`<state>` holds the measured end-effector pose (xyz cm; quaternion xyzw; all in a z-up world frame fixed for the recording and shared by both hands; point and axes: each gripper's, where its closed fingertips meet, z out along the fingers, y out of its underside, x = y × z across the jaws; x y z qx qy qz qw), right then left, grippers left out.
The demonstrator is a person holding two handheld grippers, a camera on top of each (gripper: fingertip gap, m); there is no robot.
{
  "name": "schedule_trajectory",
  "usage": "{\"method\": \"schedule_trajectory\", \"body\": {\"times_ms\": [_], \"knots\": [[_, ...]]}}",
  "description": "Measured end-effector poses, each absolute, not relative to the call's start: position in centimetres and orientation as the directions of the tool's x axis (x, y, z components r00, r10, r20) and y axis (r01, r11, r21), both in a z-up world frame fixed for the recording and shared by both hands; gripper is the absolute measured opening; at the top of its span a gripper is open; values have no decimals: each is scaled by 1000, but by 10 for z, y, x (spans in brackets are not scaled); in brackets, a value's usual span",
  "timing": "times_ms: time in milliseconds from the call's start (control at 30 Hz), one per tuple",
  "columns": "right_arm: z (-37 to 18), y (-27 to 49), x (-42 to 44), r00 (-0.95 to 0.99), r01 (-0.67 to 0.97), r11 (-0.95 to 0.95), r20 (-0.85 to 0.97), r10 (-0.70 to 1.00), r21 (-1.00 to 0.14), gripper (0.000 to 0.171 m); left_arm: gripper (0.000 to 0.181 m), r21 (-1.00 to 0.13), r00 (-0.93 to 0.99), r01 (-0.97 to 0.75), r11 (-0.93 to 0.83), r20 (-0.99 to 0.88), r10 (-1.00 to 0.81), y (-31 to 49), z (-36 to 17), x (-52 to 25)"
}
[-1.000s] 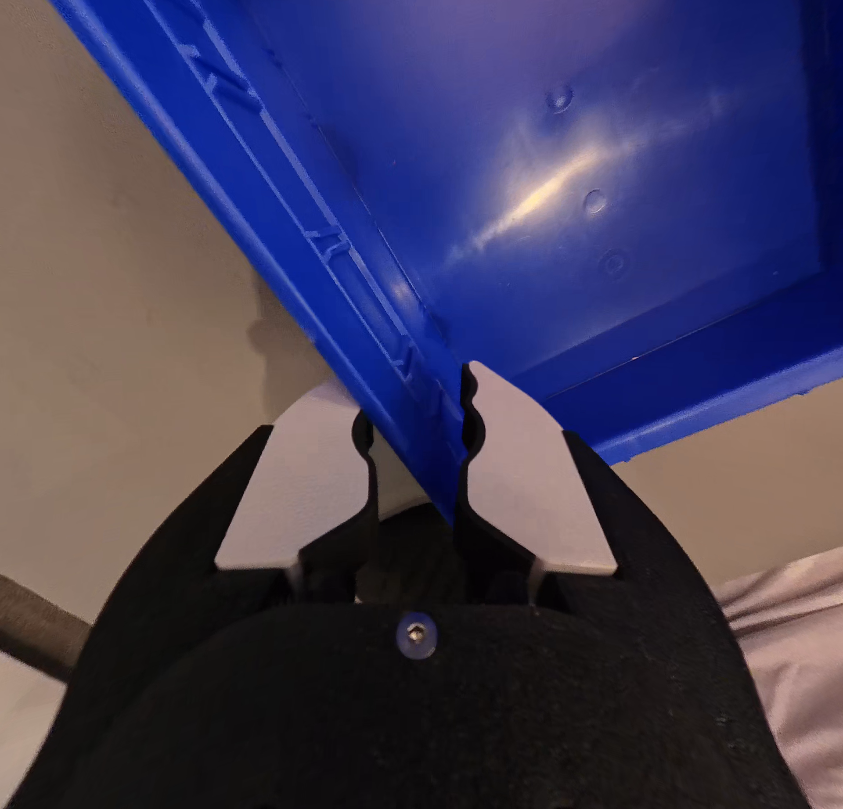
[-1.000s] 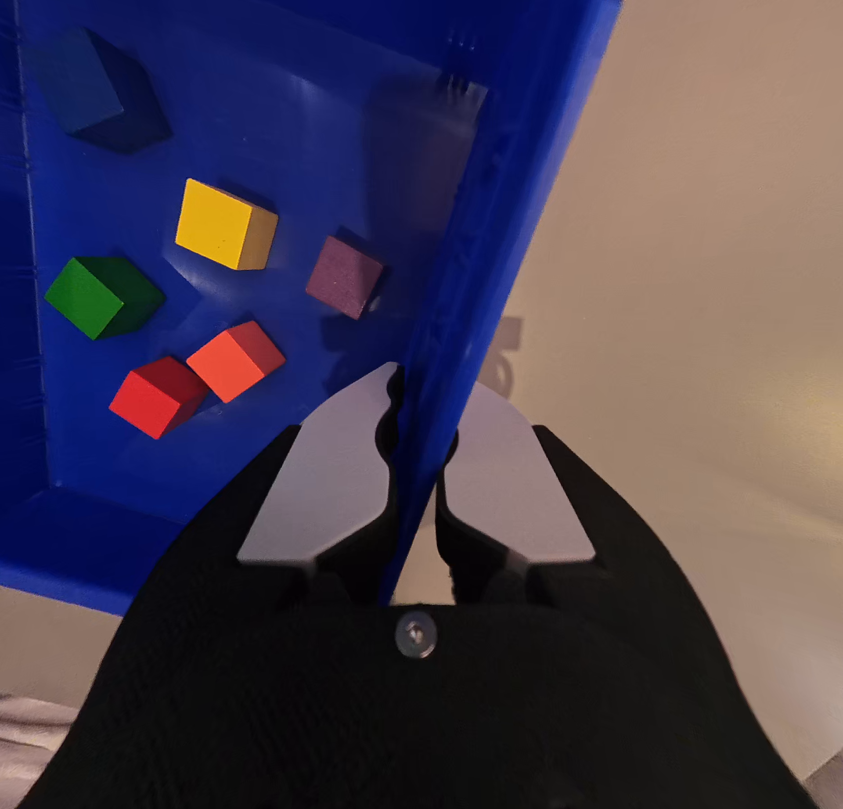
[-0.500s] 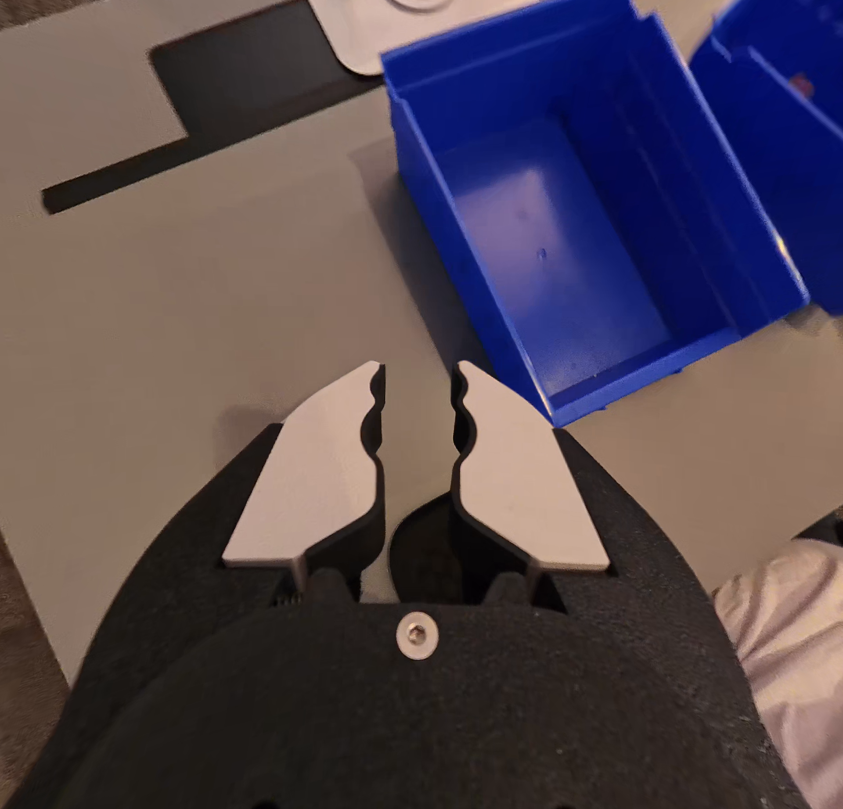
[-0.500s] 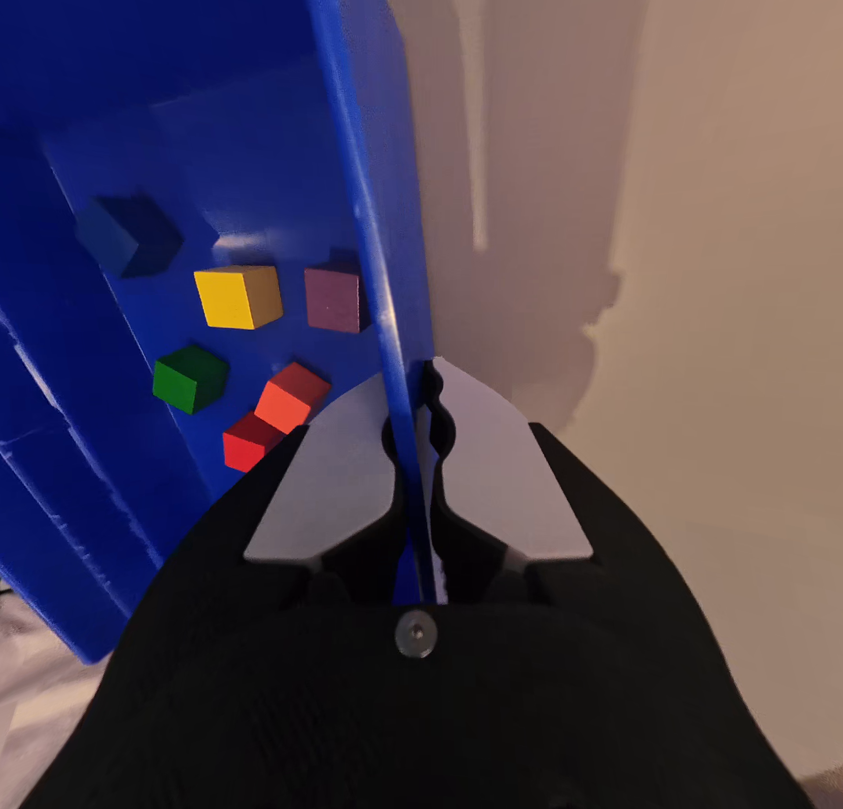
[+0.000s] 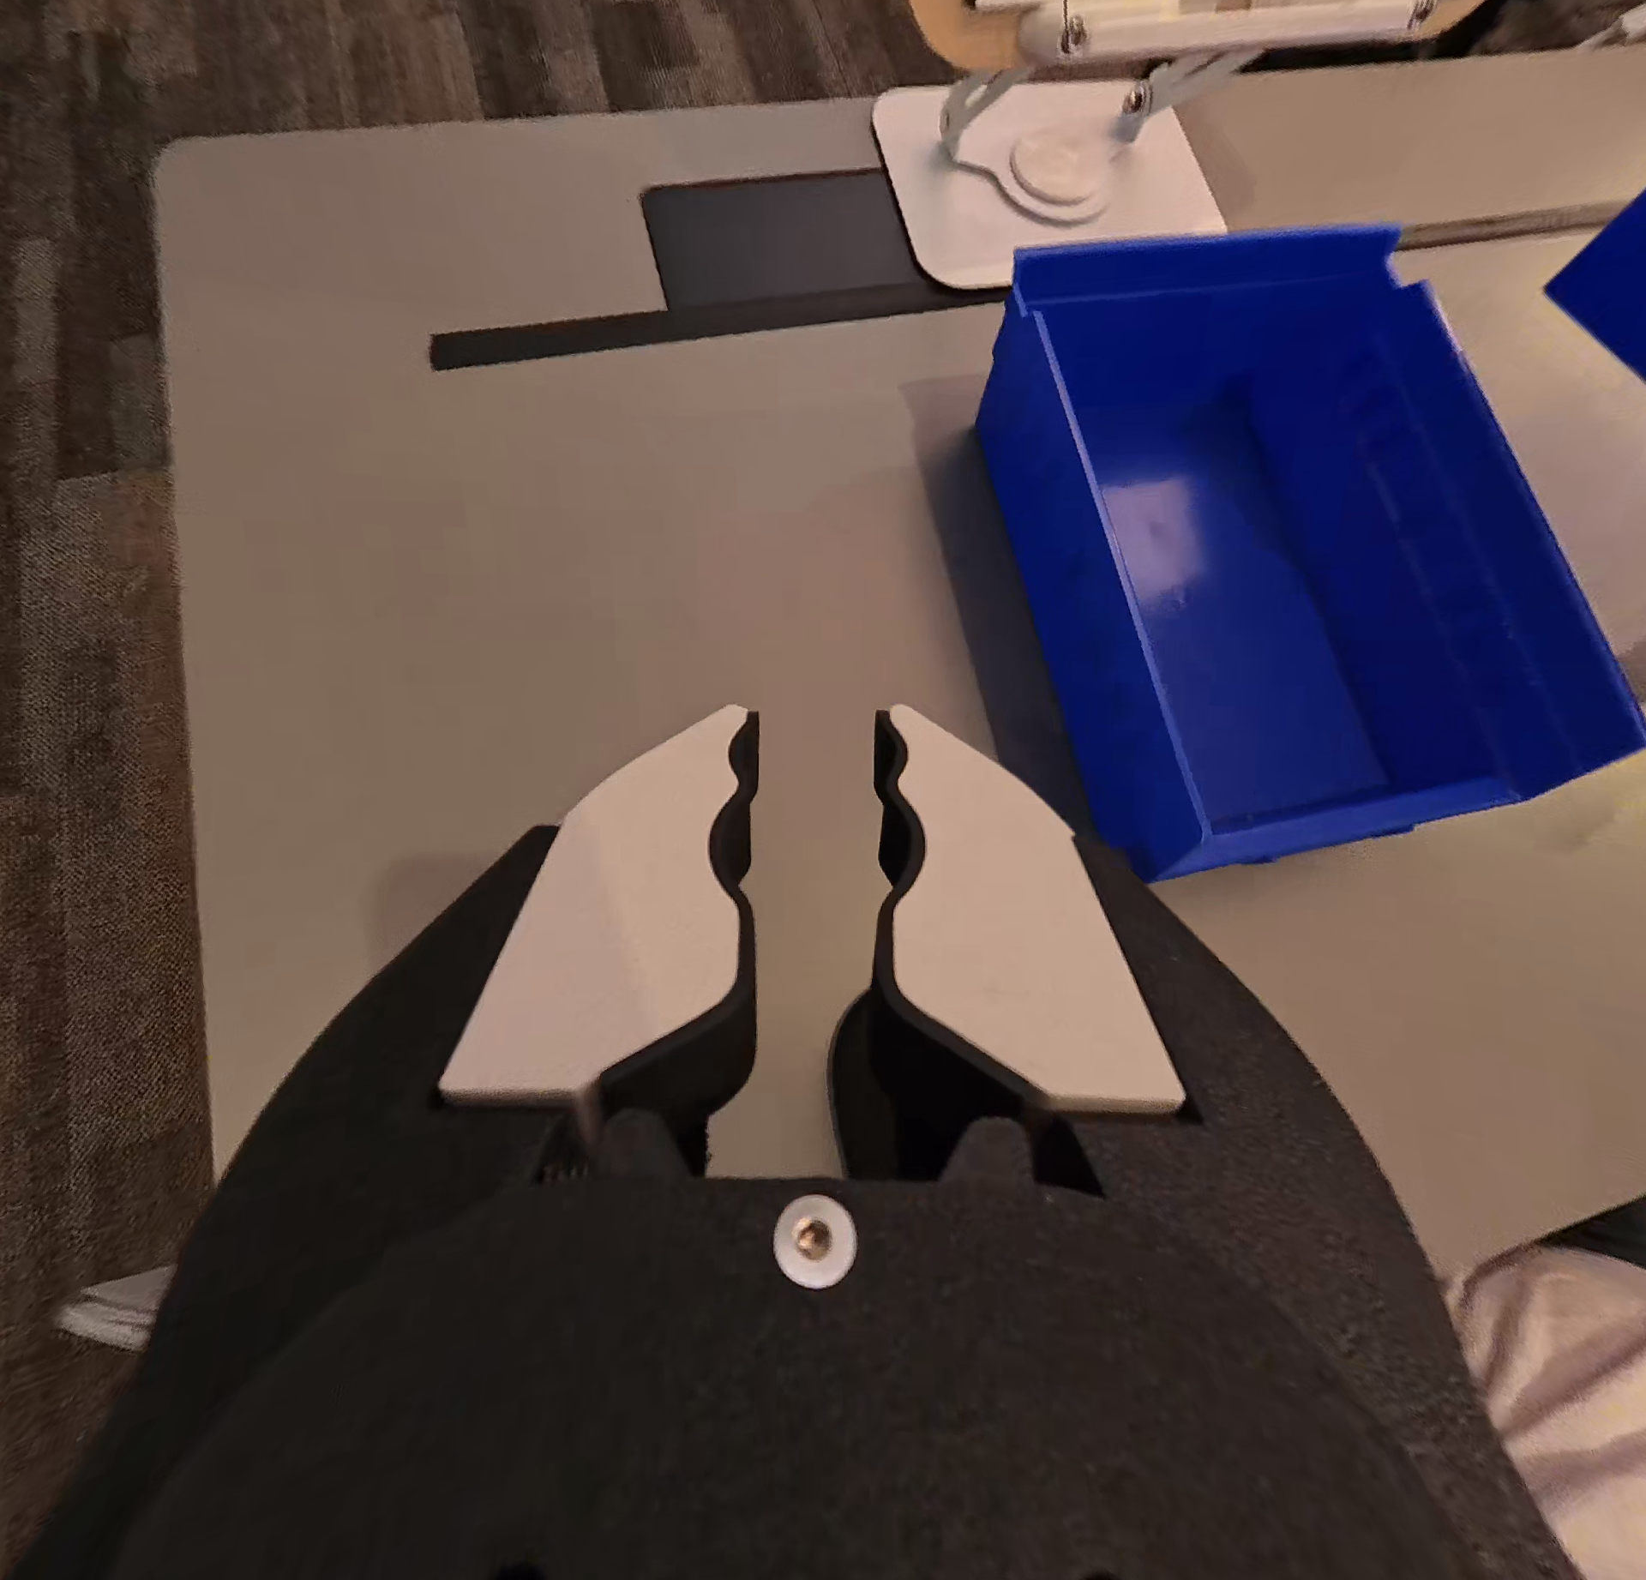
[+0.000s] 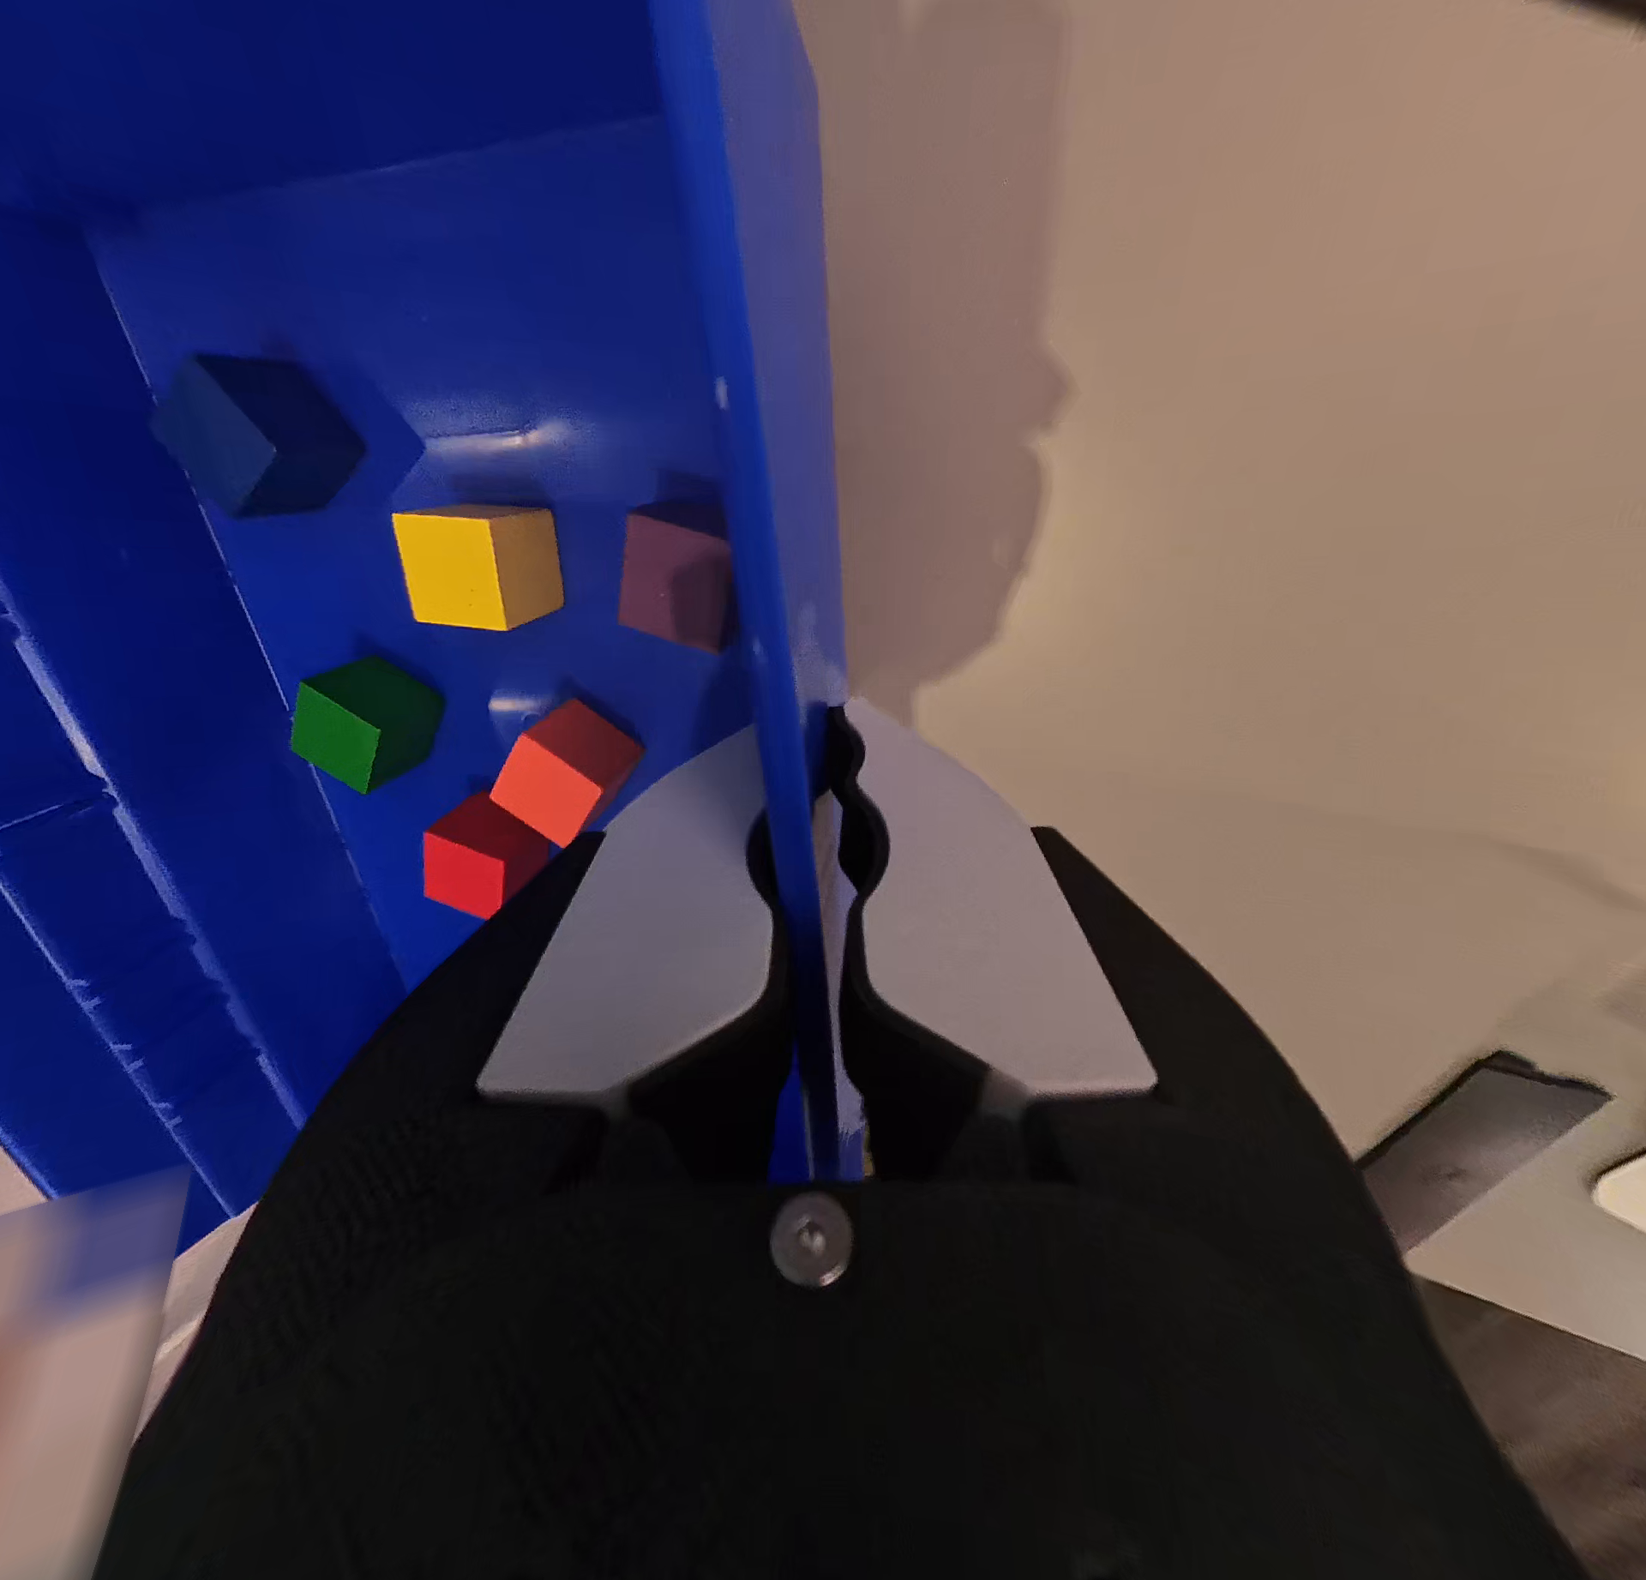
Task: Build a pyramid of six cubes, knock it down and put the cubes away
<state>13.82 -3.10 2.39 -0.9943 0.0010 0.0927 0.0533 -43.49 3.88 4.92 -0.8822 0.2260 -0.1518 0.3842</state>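
Beneath the left gripper (image 5: 816,722) a grey table (image 5: 534,575) is spread, bordered to its left by dark patterned floor (image 5: 80,468). Ahead and to the right of that gripper an empty blue bin (image 5: 1051,557) is set on the table; its jaws are held apart with nothing between them. Between the jaws of the right gripper (image 6: 802,740) the side wall of a second blue bin (image 6: 712,308) is clamped. Left of those jaws, on that bin's floor, six cubes are seen: navy cube (image 6: 254,433), yellow cube (image 6: 476,565), purple cube (image 6: 672,580), green cube (image 6: 365,722), orange cube (image 6: 561,771) and red cube (image 6: 472,856), the last two touching.
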Motion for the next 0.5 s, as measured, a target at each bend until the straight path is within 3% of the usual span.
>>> {"method": "schedule_trajectory", "body": {"times_ms": [200, 367, 500], "knots": [[55, 35, -7, 952, 221, -966, -186, 244, -136, 7, 27, -817, 937, -167, -552, 42, -346, 30, 78, -474], [34, 85, -154, 880, 353, -921, -274, 387, -166, 7, 41, -844, 973, -128, -520, -5, -230, 7, 92, -500], [9, 115, -249, 859, 364, -912, -311, 406, -188, 8, 50, -910, 998, -48, -412, -31, -47, -3, 120, -526]]}}
